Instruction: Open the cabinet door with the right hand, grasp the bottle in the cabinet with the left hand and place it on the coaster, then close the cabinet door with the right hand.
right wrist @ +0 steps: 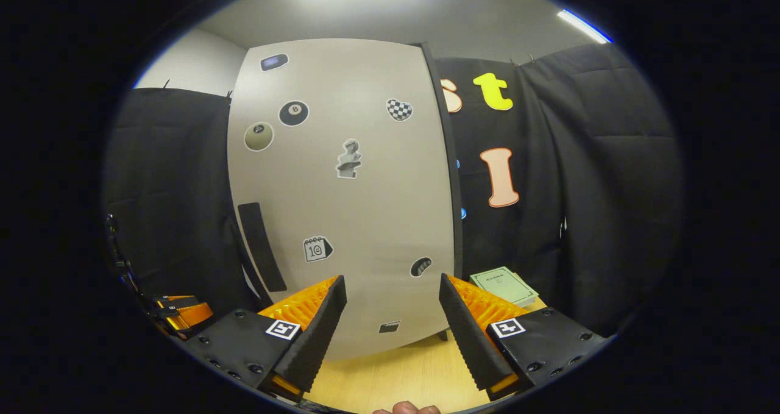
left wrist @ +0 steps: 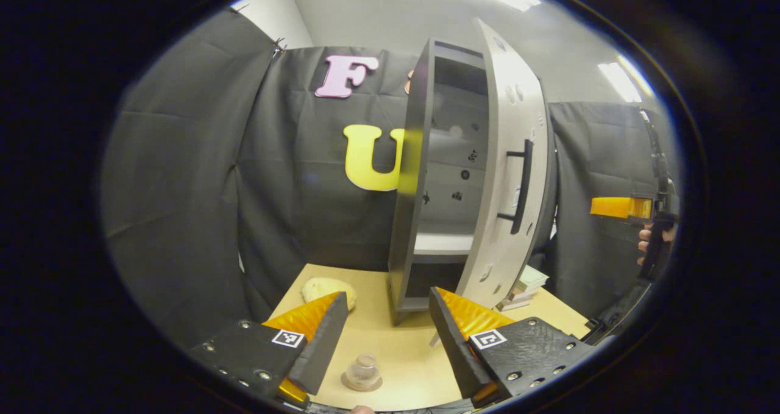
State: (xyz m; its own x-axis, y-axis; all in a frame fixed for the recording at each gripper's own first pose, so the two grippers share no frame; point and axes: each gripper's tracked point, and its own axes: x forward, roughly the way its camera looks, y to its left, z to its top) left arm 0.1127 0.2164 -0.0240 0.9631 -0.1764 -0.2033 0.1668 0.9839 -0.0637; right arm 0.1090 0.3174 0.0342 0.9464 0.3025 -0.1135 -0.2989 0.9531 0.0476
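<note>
A small clear bottle (left wrist: 364,368) stands upright on a round coaster (left wrist: 361,384) on the wooden table, just in front of my left gripper (left wrist: 387,295), which is open and empty above it. Behind them the dark cabinet (left wrist: 409,176) has its pale door (left wrist: 512,176) swung open, black handle (left wrist: 521,185) facing out. In the right gripper view, the door's stickered face (right wrist: 341,188) is straight ahead, its handle (right wrist: 262,246) to the left. My right gripper (right wrist: 392,278) is open, close to the door without touching it. It also appears far right (left wrist: 621,207), held by a hand.
A pale rounded lump (left wrist: 329,289) lies on the table (left wrist: 402,347) left of the cabinet. A stack of booklets (left wrist: 524,283) sits right of the cabinet, its green cover (right wrist: 504,285) beside the door's hinge edge. Black cloth walls enclose the table.
</note>
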